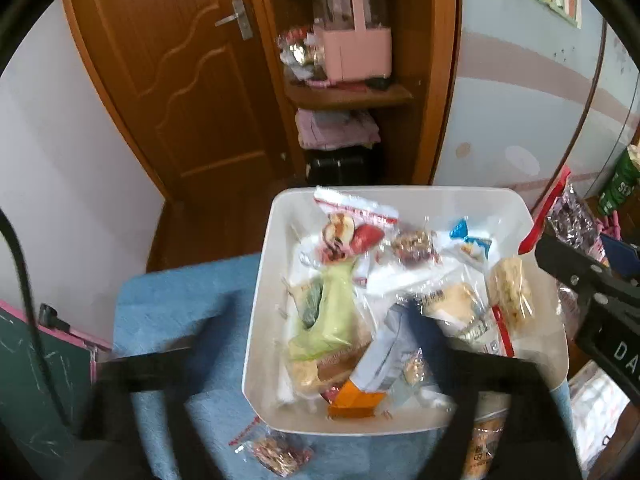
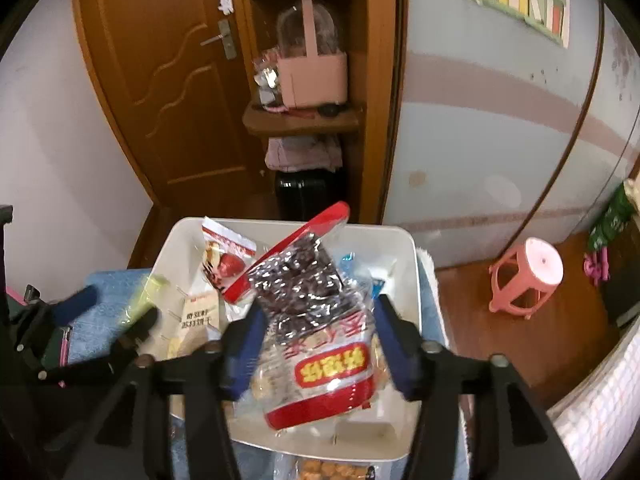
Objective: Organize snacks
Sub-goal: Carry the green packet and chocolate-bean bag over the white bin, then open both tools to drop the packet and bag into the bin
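Fingers (image 2: pixel 384 344) of your right gripper (image 2: pixel 316 340) sit on either side of a red-and-clear snack bag (image 2: pixel 316 320) full of dark wrapped pieces, holding it above the white bin (image 2: pixel 412 280); whether both pads press the plastic is hard to judge through the blur. Your left gripper (image 1: pixel 320 368) hangs over the same bin, its fingers (image 1: pixel 472 396) smeared into dark shapes, so you cannot tell if they are released or clenched. Inside the bin (image 1: pixel 264 280), a green packet (image 1: pixel 332 312), a grey pouch (image 1: pixel 384 356) and an apple-print bag (image 1: pixel 344 232) overlap, their labels unreadable. One small clear packet (image 1: pixel 276 452) lies on the blue cloth (image 1: pixel 176 300) just outside the bin, cut off by the frame's lower edge.
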Demonstrator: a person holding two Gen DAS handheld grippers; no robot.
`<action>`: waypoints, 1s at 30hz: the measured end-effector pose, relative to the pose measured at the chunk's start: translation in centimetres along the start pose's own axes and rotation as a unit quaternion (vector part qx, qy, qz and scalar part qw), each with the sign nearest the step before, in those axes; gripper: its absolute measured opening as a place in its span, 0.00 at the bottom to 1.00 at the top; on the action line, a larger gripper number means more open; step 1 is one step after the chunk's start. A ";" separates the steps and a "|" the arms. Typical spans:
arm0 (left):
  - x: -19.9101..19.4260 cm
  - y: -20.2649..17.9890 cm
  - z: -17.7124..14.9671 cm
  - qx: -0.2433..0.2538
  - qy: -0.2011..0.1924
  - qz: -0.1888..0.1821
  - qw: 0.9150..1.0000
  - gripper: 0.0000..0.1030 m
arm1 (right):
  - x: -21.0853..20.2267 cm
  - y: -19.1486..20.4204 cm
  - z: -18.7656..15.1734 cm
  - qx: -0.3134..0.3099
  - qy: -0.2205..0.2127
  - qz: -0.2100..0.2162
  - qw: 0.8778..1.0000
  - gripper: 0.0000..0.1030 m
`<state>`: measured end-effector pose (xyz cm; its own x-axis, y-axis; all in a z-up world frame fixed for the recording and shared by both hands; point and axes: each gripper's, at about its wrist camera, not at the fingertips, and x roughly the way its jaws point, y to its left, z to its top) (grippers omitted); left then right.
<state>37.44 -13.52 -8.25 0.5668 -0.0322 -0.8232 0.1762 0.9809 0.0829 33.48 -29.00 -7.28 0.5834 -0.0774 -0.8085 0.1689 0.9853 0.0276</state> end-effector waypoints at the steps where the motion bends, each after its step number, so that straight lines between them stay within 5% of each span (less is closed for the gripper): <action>1: 0.0 0.1 -0.2 -0.004 0.000 -0.004 1.000 0.98 | 0.2 -0.2 -0.1 0.007 0.006 0.003 1.000 0.60; 11: -1.4 1.0 -1.5 -0.007 0.007 -0.021 1.000 0.98 | -0.7 -0.9 -0.7 0.018 0.021 0.018 0.999 0.63; 20: -4.4 1.5 -2.2 0.009 -0.007 -0.013 1.000 0.98 | -3.5 0.1 0.0 0.015 -0.027 0.003 1.000 0.86; 30: -7.4 4.1 -3.2 -0.024 -0.007 -0.026 0.999 0.98 | -6.7 -0.4 -1.7 0.020 -0.021 0.015 0.999 0.87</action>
<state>31.38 -8.59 -3.63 0.5684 -0.0858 -0.8182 0.1672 0.9858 0.0128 28.09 -28.60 -2.86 0.6219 -0.0558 -0.7811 0.1818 0.9805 0.0747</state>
